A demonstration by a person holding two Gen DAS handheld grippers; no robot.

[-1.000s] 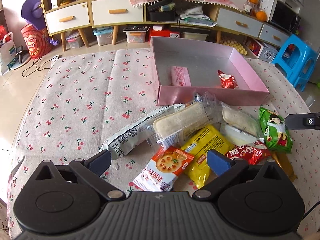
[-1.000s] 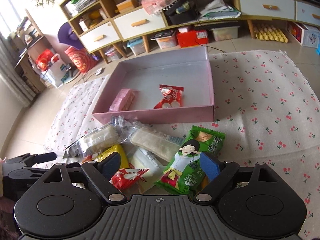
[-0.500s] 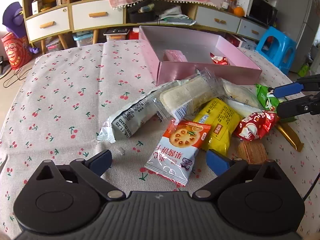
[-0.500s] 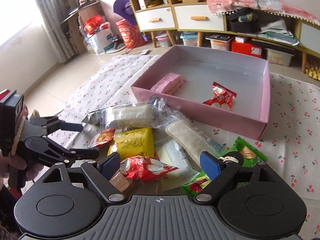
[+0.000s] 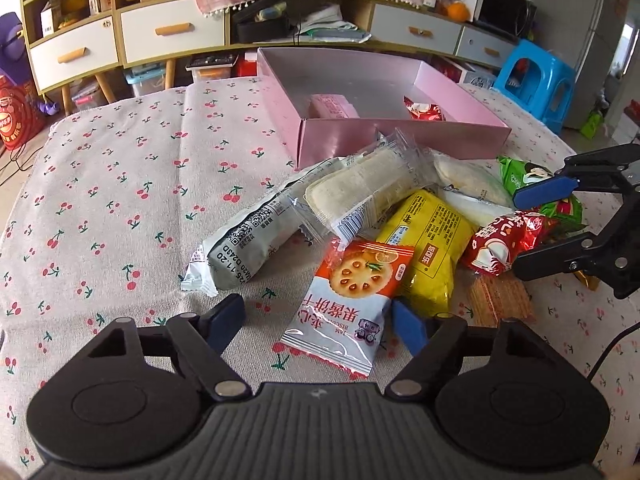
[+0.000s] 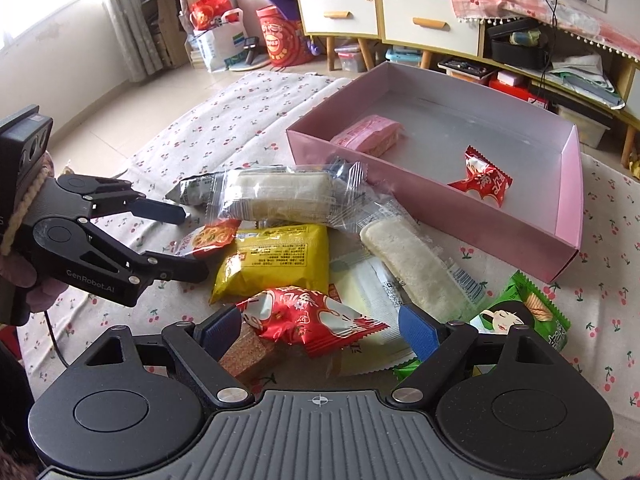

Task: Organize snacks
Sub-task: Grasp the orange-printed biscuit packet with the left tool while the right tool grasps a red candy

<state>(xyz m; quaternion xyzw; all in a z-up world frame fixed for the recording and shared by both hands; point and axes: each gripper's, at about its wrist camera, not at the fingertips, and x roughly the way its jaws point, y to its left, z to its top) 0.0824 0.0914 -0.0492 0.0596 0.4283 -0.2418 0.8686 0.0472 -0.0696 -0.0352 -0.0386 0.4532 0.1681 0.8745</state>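
Left wrist view: low, close, facing the box (image 5: 400, 142) across the snack pile (image 5: 400, 220). Right wrist view: same pile (image 6: 304, 248) from the right, looking leftward. Both share pile and box (image 6: 404, 184).

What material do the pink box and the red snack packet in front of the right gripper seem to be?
Shallow pink box: probably cardboard, given its thin, stiff folded walls and matte finish. Red snack packet: likely glossy plastic film, crinkled with bright highlights.
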